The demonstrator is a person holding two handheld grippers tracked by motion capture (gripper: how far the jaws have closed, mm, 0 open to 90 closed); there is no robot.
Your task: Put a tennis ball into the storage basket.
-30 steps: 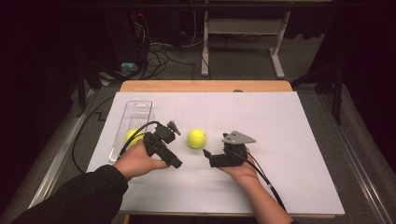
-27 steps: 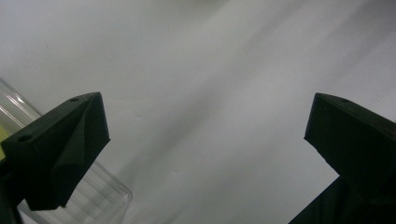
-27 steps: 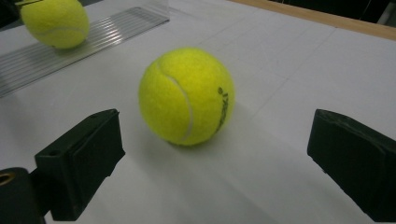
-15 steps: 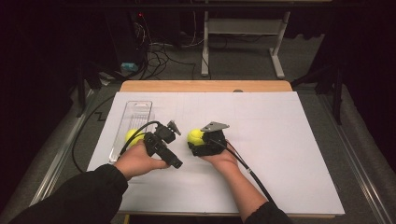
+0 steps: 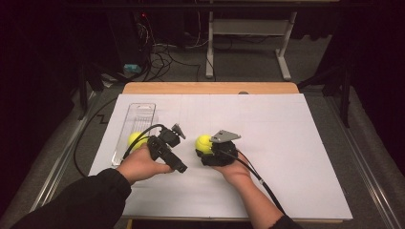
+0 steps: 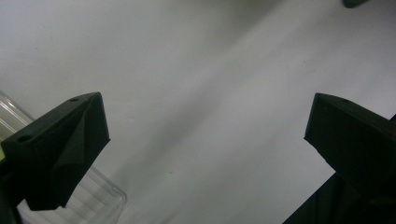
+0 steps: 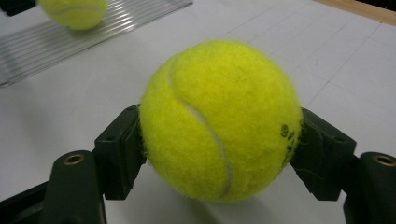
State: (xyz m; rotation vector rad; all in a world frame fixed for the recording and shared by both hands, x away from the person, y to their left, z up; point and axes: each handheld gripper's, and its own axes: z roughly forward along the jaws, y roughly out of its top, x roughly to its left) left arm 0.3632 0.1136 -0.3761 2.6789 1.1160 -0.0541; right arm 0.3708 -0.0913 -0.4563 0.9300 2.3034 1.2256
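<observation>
A yellow tennis ball (image 5: 203, 141) sits near the middle of the white table, between the jaws of my right gripper (image 5: 207, 150). In the right gripper view the ball (image 7: 219, 121) has a black jaw pressed against each side, so the right gripper (image 7: 219, 144) is shut on it. I cannot tell whether the ball touches the table. A second tennis ball (image 5: 135, 140) lies in a clear plastic tray (image 5: 139, 113) at the left. My left gripper (image 5: 168, 142) rests beside that tray. Its jaws (image 6: 205, 121) stand wide open over bare table.
The tray's ribbed floor (image 7: 93, 37) and the second ball (image 7: 72, 11) lie beyond the held ball; a tray corner (image 6: 100, 200) shows by the left jaw. The white sheet (image 5: 286, 143) covers a wooden table (image 5: 210, 88). Cables trail back from both grippers.
My right gripper moved left to the middle ball and shut on it. The left hand and its gripper have stayed in place.
</observation>
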